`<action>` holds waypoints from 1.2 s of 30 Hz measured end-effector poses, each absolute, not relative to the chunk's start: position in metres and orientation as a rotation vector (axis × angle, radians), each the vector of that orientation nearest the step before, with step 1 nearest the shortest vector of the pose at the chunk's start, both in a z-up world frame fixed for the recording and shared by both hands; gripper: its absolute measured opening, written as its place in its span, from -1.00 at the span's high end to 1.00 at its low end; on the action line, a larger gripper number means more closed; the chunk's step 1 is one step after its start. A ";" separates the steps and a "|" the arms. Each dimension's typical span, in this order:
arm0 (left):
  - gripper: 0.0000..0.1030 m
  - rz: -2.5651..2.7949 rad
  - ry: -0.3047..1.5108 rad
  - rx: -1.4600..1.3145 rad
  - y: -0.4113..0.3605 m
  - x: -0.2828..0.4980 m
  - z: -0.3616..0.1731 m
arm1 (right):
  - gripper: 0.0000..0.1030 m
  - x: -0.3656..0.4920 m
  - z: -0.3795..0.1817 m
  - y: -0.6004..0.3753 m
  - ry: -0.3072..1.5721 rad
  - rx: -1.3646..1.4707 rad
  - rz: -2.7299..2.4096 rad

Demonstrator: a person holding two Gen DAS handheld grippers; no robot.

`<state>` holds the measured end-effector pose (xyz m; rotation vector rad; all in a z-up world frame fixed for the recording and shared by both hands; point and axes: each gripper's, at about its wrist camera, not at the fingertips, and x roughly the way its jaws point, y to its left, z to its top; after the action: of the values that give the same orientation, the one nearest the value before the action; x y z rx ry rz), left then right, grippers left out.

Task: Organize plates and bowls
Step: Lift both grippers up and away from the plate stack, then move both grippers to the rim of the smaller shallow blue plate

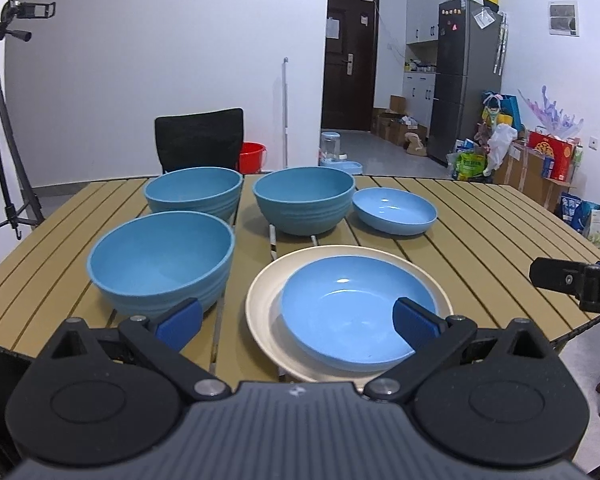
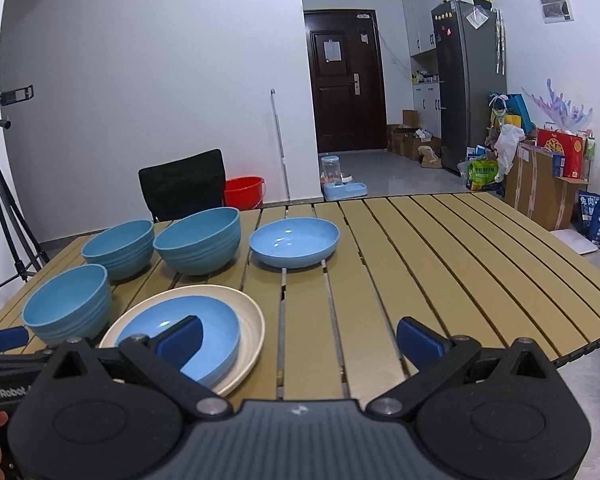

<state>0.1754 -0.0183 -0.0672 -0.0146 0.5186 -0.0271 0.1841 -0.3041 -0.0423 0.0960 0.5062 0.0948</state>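
Note:
Three deep blue bowls stand on the slatted table: one near left (image 1: 162,262) (image 2: 66,304), one far left (image 1: 194,192) (image 2: 118,246), one at the middle back (image 1: 304,200) (image 2: 198,240). A shallow blue plate (image 1: 358,314) (image 2: 180,336) sits in a cream plate (image 1: 260,304) (image 2: 248,316) at the near edge. A second shallow blue plate (image 1: 394,210) (image 2: 294,242) lies alone at the back. My left gripper (image 1: 298,324) is open and empty above the near edge, before the stacked plates. My right gripper (image 2: 298,340) is open and empty, right of the stack.
The wooden slatted table (image 2: 440,264) stretches to the right. A black chair (image 1: 198,140) stands behind the far edge, with a red bucket (image 1: 252,156) on the floor. A tripod (image 1: 0,128) stands at the left. The right gripper's tip (image 1: 572,280) shows at right.

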 end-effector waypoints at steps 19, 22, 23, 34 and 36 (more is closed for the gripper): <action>-1.00 -0.084 0.701 -0.051 -0.062 0.257 -0.039 | -1.00 0.257 -0.038 -0.356 0.656 0.100 0.084; -1.00 -0.085 0.737 -0.066 -0.068 0.273 -0.036 | -1.00 0.272 -0.033 -0.361 0.652 0.103 0.114; -1.00 -0.081 0.746 -0.068 -0.070 0.279 -0.036 | -1.00 0.277 -0.031 -0.362 0.653 0.102 0.121; -1.00 0.006 0.793 -0.096 -0.102 0.350 -0.018 | -0.85 0.356 -0.024 -0.373 0.729 0.091 0.187; -1.00 0.040 0.817 -0.108 -0.107 0.366 -0.019 | -0.84 0.372 -0.023 -0.374 0.746 0.082 0.194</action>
<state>0.3663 -0.1072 -0.0189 -0.1082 0.8166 0.0403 0.3722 -0.3745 -0.0231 0.0822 0.7461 0.1939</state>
